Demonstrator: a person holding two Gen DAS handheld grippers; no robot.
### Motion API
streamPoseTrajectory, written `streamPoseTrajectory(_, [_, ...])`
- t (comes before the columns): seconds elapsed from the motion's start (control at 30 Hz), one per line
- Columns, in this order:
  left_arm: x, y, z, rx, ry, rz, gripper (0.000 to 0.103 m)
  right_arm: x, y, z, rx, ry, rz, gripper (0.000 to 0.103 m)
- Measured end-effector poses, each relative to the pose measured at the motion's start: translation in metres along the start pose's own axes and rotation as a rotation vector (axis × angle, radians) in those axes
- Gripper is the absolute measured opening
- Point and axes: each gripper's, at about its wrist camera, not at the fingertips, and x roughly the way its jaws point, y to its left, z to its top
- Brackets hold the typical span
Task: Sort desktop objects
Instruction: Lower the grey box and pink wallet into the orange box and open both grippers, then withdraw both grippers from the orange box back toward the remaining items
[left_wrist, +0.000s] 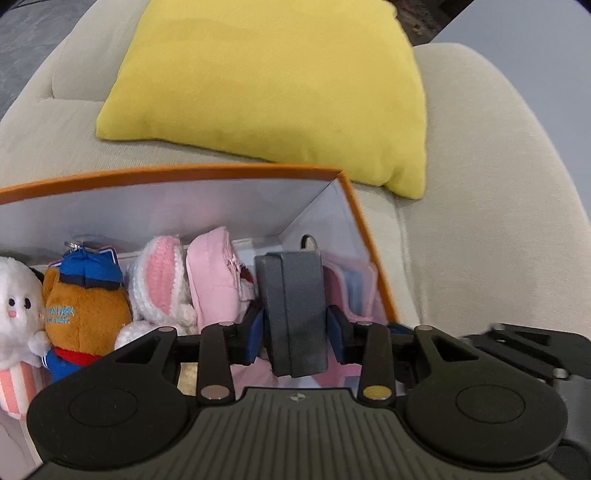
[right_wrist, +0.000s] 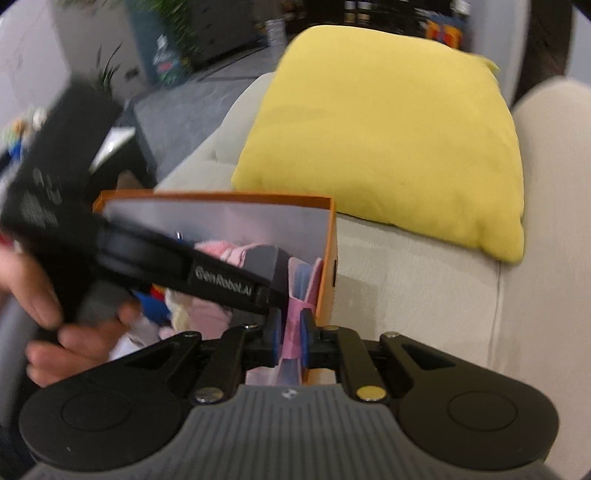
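Two grips: left gripper (left_wrist: 295, 332) pinches rigid grey case (left_wrist: 293, 295) mid-body over orange box (left_wrist: 221, 171); likely light, smooth. Right gripper (right_wrist: 291, 338) pinches floppy pink pouch (right_wrist: 295, 295) at box's right end.

A beige sofa (left_wrist: 480, 229) carried it all, its seat cushion wide and pale. A yellow pillow (left_wrist: 273, 85) leaned against the backrest, and just in front of it an orange-rimmed box (left_wrist: 365, 236) sat on the seat, one corner near the pillow.
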Motion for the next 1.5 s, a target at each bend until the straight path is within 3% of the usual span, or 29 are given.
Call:
streamPoseTrajectory(0.1, [-0.009,0.003,0.001,0.005,-0.016,-0.020,0.048,0.009,0.011,0.000,-0.089,0.015,-0.042,0.009])
streamPoseTrajectory(0.2, [-0.014,0.005,0.000,0.018,-0.021,-0.022,0.041,0.019,0.017,0.002,-0.144,0.024,-0.078,0.008])
streamPoseTrajectory(0.27, [-0.017,0.009,-0.001,0.018,-0.038,-0.030,0.031,0.024,0.020,0.005,-0.169,0.023,-0.101,0.007])
streamPoseTrajectory(0.37, [-0.016,0.014,0.002,0.017,-0.052,-0.030,0.024,0.033,0.022,0.013,-0.212,0.031,-0.134,0.000])
streamPoseTrajectory(0.67, [0.005,0.017,0.007,0.044,-0.041,-0.029,0.019,0.055,0.020,0.029,-0.246,0.054,-0.141,0.000])
streamPoseTrajectory(0.87, [-0.024,0.014,-0.003,0.082,-0.077,-0.040,0.019,0.040,0.021,0.023,-0.224,0.033,-0.104,0.003])
streamPoseTrajectory(1.13, [-0.068,0.014,-0.040,0.228,-0.107,0.140,0.020,0.024,0.031,0.003,-0.184,0.136,0.033,0.008])
streamPoseTrajectory(1.2, [-0.074,0.018,-0.051,0.252,-0.108,0.185,0.020,0.027,0.038,-0.001,-0.172,0.164,0.050,0.020])
streamPoseTrajectory(1.23, [-0.078,0.020,-0.058,0.267,-0.106,0.209,0.020,0.030,0.040,-0.003,-0.171,0.173,0.048,0.020])
streamPoseTrajectory(1.5, [-0.089,0.042,-0.092,0.255,-0.075,0.228,0.020,0.062,0.042,0.000,-0.112,0.169,0.003,0.016])
